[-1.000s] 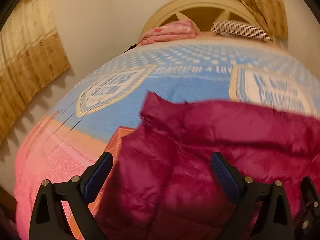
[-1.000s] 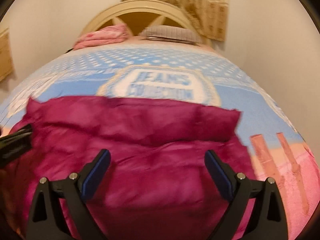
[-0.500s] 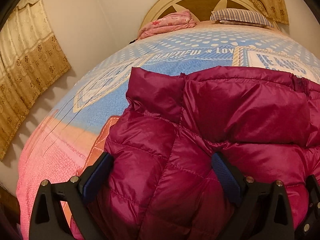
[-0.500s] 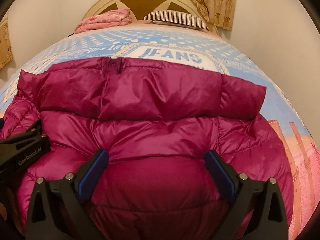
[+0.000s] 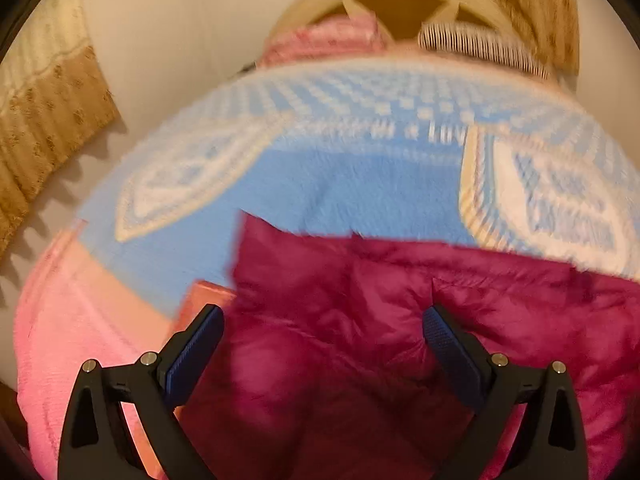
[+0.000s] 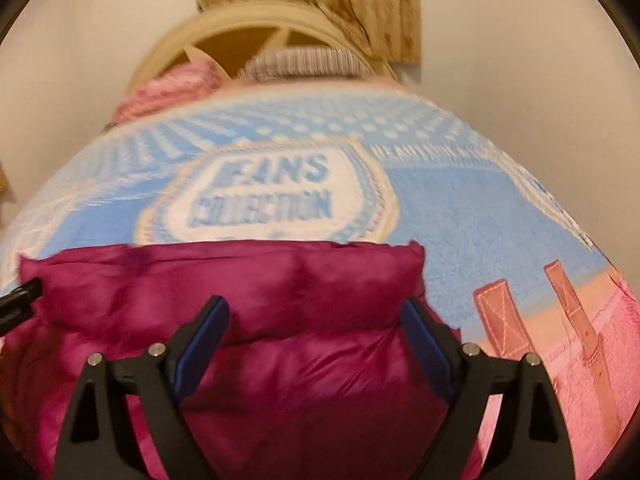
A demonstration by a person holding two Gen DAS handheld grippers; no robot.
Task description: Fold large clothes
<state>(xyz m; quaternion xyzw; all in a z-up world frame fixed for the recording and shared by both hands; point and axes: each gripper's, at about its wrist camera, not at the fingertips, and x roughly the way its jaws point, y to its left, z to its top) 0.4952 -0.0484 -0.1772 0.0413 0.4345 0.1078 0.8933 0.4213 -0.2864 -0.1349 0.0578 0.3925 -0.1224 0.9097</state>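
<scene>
Left wrist view: the left tongs are standing spread wide, nothing pinched, hovering over the puffy quilted magenta down jacket that is lying on the bed's fleece blanket printed in blue, white and pink. The frame is smearing with blur, so jacket edges are reading soft. Risk: the slick, air-filled shell is likely to spring back out of any fold, and a bite taken from here is likely to catch only the top layer, leaving the under layer dragging. Right wrist view: the right tongs have just been closing a little but are gaping wide and unclenched, jacket below them, not pressed by the blue pads. The folded upper band is sitting just short of the blanket's badge print; the other tool's black tip is poking in at the left edge. Risks: the two tongs are working close and could be colliding over the jacket; uneven pulls are likely to skew the fold; slippery fabric could be sliding out of the pads; fleece could be getting pinched along with it.
</scene>
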